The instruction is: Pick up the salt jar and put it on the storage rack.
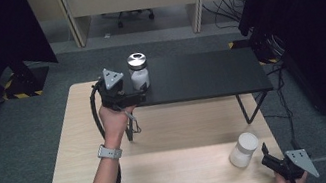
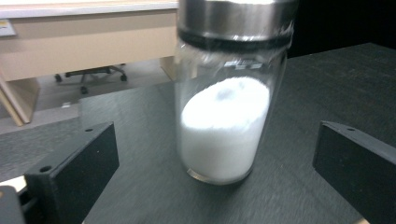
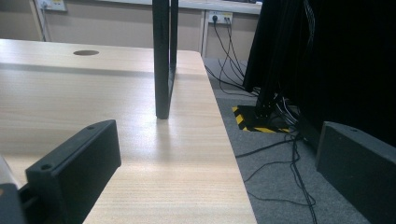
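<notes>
Black jaws of the left gripper [image 2: 215, 177] rise from the bottom of the left gripper view, standing wide apart with clear space on both sides of a clear glass jar with a brushed metal lid and white powder inside [image 2: 229, 107]. Neither jaw touches the glass. That jar stands upright on the dark raised shelf with thin black legs [image 2: 322, 84], near its left end, as the high view confirms, where the jar [image 1: 138, 70] sits just beyond the left gripper [image 1: 138, 94] and the person's left hand [image 1: 115, 120] grips the tool's body. A watch with a pale band circles that wrist.

Down at the near right corner of the light wooden table [image 1: 175, 170], the right gripper [image 1: 266, 150] is held low, its jaws also spread wide with nothing between them, as the right gripper view shows over bare wood and the table edge. Just beside it stands a white plastic bottle with a white cap [image 1: 243, 149], leaning slightly, close to the jaws but apart from them. One black leg of the shelf [image 3: 162, 60] rises ahead of the right gripper.
</notes>
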A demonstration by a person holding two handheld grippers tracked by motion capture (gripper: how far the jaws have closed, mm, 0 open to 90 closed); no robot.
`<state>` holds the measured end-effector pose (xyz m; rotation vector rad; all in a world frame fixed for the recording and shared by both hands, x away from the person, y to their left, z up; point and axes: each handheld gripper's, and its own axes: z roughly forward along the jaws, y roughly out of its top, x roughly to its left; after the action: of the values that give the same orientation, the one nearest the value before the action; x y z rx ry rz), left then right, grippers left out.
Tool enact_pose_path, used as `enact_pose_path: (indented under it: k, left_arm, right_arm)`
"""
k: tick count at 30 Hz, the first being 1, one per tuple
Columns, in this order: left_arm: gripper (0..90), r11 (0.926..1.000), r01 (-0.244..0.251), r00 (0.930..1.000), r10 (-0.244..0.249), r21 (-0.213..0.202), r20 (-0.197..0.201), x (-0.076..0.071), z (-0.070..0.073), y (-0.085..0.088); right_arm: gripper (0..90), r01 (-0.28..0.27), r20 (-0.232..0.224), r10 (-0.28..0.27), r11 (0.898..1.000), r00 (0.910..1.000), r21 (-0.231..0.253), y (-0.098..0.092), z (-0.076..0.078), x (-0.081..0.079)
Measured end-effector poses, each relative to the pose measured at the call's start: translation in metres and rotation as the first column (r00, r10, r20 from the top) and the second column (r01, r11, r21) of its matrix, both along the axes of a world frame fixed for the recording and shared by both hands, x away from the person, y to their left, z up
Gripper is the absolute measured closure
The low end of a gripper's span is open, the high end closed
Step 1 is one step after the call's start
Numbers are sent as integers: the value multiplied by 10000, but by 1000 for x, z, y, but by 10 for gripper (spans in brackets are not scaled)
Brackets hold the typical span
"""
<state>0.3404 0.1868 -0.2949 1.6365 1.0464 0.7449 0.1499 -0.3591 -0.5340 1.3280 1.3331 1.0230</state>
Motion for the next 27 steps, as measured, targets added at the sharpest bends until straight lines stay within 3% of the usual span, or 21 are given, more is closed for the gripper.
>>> enact_pose_path:
  k: [8,19,22,27]
  left_arm:
    - [0,9992,-402,9991,403,-82,156,-25,-10,13]
    - [0,9985,-552,9980,552,2,314,-53,-26,28]
    - [0,9982,-589,9980,588,61,210,-60,-34,32]
    - [0,9971,-714,9974,711,-249,-142,-69,-48,46]
  right_arm:
    - [4,19,45,-19,10000,10000,21,0,-1,-1]
    - [4,-38,-38,38,10000,10000,-11,0,1,0]
    - [4,-64,-69,63,10000,10000,-8,-1,1,0]
    - [4,-93,-45,94,9999,9999,144,-2,1,0]
